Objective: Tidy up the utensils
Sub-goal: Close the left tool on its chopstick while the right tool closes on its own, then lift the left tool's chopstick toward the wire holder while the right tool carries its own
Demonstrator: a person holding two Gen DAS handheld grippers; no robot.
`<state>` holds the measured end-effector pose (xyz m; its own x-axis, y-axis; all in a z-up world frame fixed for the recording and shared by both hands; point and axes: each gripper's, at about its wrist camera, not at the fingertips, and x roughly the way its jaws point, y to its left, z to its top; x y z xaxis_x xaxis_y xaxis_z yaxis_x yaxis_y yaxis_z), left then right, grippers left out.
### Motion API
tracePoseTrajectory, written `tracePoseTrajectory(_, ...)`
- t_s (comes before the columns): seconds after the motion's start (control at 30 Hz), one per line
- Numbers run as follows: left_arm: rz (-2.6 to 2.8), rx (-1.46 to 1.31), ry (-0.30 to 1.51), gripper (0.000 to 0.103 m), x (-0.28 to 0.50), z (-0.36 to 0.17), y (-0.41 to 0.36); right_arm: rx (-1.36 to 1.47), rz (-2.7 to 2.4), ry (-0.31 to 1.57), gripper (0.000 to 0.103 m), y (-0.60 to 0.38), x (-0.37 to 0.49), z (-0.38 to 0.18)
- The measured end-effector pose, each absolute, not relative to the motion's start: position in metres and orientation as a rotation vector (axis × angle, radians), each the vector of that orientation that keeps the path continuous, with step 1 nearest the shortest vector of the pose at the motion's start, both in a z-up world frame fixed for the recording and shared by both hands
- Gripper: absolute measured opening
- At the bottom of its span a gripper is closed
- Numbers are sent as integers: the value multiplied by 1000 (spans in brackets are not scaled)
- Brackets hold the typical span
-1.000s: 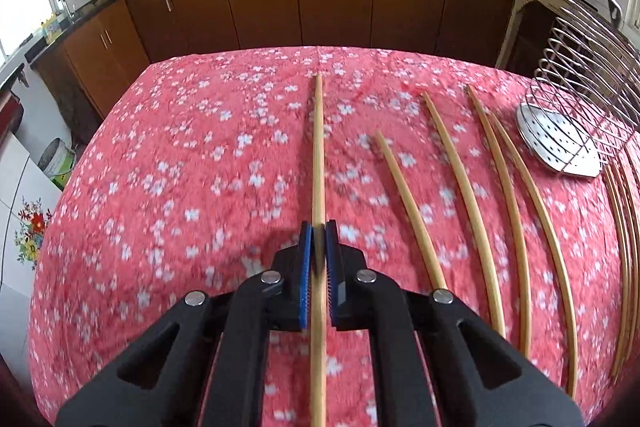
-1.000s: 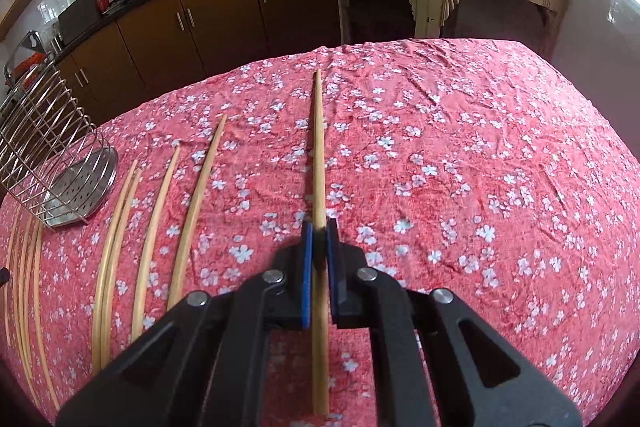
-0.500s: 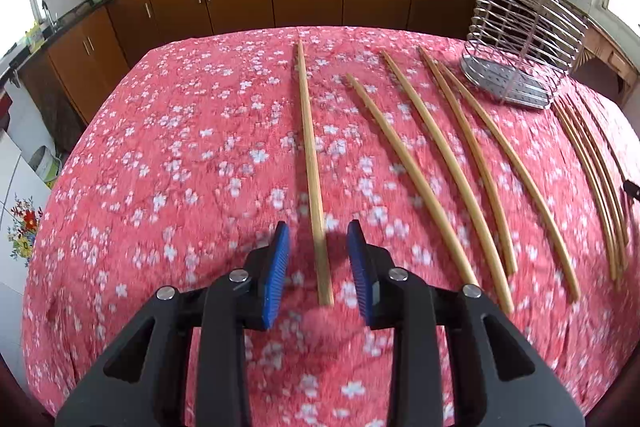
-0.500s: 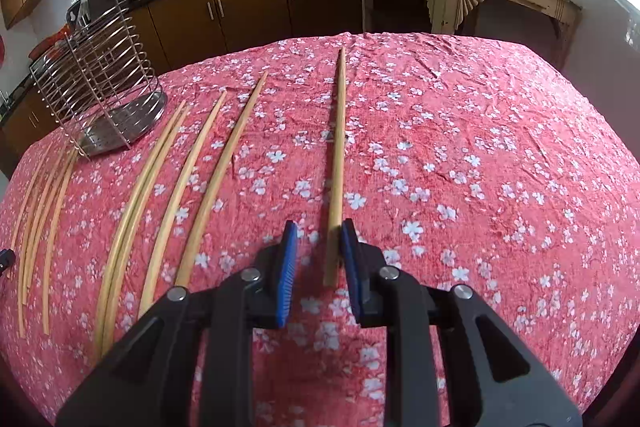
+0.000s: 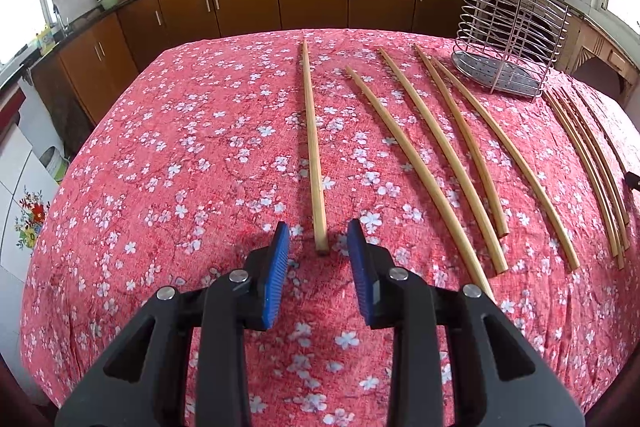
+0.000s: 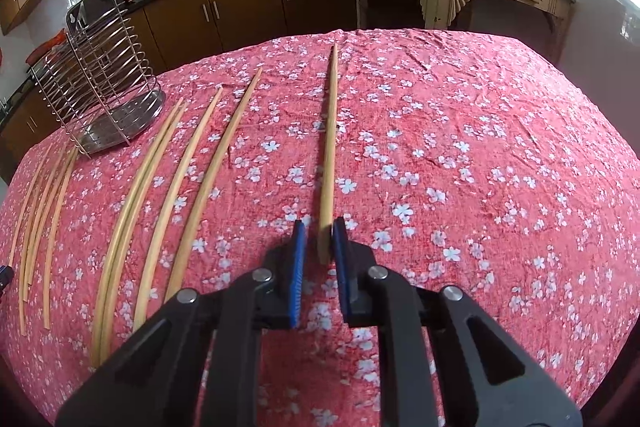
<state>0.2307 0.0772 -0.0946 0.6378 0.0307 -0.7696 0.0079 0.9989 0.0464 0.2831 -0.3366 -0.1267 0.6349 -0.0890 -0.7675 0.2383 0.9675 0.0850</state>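
In the left wrist view a long wooden chopstick lies on the red flowered tablecloth, pointing away from me. My left gripper is open, its blue pads standing apart on either side of the chopstick's near end without touching it. In the right wrist view another chopstick lies the same way. My right gripper has its jaws closing around that near end. A gap still shows at the left pad, while the right pad is very near the wood.
Several more chopsticks lie side by side between the two grippers, also seen as chopsticks from the right. A wire utensil rack stands at the table's far side, the same rack. Kitchen cabinets lie beyond the table.
Both grippers were shut on their chopsticks a second ago; both let go and drew back toward the near ends. The right jaws have since narrowed again.
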Motion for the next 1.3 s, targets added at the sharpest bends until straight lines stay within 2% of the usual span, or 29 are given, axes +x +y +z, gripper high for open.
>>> tracePoseTrajectory(0.1,15,40,873,27,227,-95,76,194,-186,862,15,-337,280,-128)
tracePoseTrajectory(0.13,14,41,871,24,227,-95,75,197,-193,861,10,-338,279,-128)
tracePoseTrajectory(0.2,16,55,864,12,225,-96,72,214,-192,859,9,-341,278,-129)
tracePoseTrajectory(0.27,15,67,860,7,225,-96,68,223,-186,856,8,-342,276,-129)
tracePoseTrajectory(0.67,10,10,802,7,218,-72,90,158,-200,770,8,-335,246,-107)
tracePoseTrajectory(0.93,-4,-4,634,7,205,-21,96,88,-218,602,8,-327,221,-54)
tracePoseTrajectory(1.3,18,-20,481,7,222,43,101,69,-214,447,8,-328,233,15)
